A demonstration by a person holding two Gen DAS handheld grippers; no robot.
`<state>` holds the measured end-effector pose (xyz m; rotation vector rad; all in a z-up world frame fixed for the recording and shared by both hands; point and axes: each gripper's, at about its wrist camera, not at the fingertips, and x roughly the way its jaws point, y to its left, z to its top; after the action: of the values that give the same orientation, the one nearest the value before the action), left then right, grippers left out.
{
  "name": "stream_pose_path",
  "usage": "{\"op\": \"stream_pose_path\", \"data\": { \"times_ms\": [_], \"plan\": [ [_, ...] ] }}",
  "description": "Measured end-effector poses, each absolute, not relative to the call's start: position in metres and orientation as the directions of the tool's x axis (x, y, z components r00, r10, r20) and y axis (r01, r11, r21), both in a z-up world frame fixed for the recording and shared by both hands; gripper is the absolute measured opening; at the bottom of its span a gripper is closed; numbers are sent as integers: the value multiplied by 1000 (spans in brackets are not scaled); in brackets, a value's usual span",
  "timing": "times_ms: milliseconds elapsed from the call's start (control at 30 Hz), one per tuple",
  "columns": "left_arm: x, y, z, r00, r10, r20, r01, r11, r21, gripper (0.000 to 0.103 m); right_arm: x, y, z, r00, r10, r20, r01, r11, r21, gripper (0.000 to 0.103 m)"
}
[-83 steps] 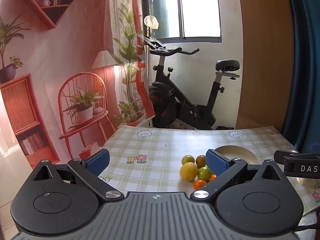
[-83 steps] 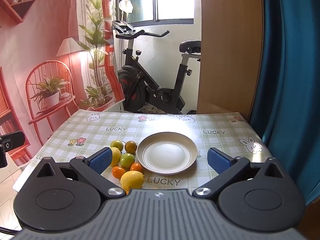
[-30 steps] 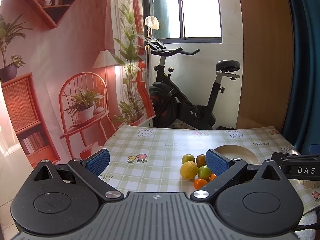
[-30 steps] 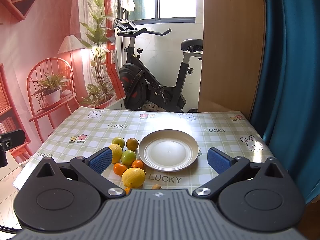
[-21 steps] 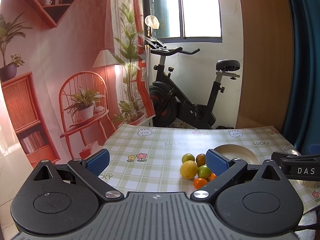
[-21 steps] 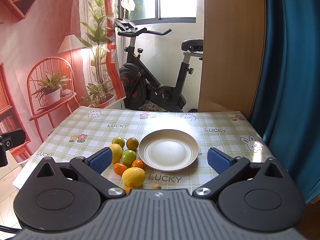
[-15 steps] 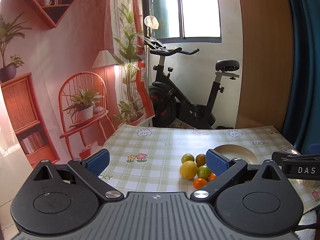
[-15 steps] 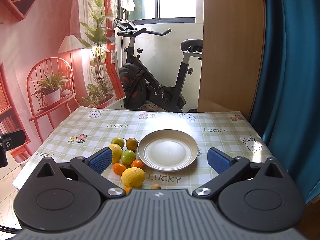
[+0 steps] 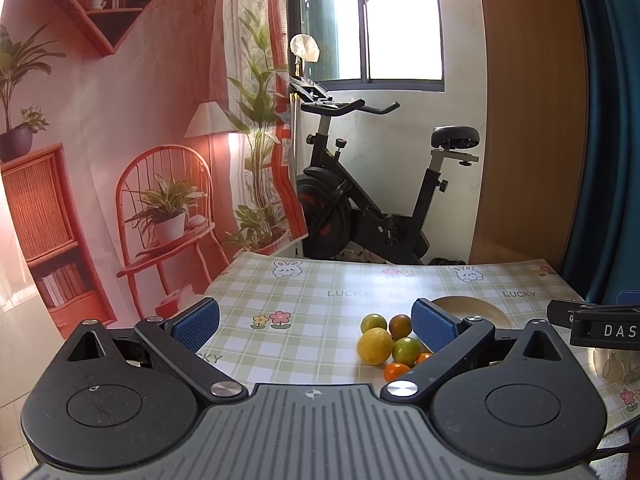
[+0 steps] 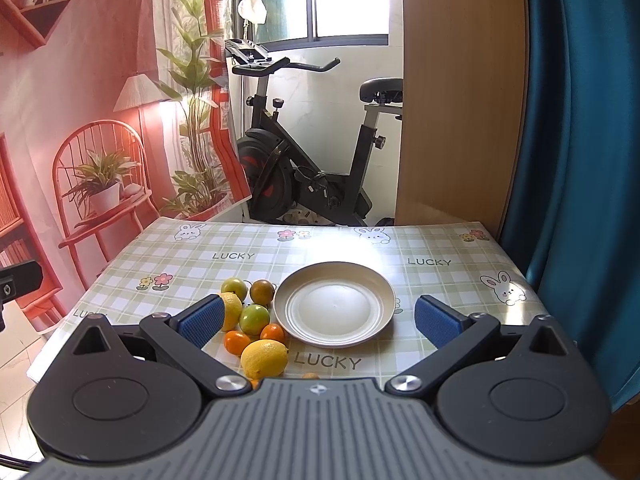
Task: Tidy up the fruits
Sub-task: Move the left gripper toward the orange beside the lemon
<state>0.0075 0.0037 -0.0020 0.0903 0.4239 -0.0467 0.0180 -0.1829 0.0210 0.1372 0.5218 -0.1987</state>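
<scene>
Green-checked cloth covered the table [image 10: 440, 248], where a pale plate [image 10: 334, 305] sat empty, probably as the place meant for the fruit. The fruits [image 10: 256, 318] lay bunched just beside the plate's left rim: lemons, green ones, a brown one and small oranges, none on the plate, so sorting looked unstarted. The right gripper [image 10: 318, 322] hung above the near edge, blue fingers [image 10: 434, 322] spread wide, holding nothing. The left gripper [image 9: 316, 322] was likewise wide open and empty, touching no fruit.
</scene>
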Motion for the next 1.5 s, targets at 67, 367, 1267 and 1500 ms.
{"op": "stream_pose_path", "data": {
  "times_ms": [67,367,1267,1500],
  "plan": [
    [11,6,-2,911,-34,-410,71,995,75,103,19,-188,21,863,-131,-488,208,972,107,103],
    [45,12,-13,929,34,-369,17,991,133,103,43,-213,2,939,-79,-336,147,972,181,103],
    [105,14,-91,857,-157,-492,172,985,-15,90,97,-188,-87,855,65,-514,-38,997,62,95],
    [110,3,-98,840,-183,-512,211,977,-3,90,101,-199,-106,829,113,-547,-36,988,149,95]
  ]
}}
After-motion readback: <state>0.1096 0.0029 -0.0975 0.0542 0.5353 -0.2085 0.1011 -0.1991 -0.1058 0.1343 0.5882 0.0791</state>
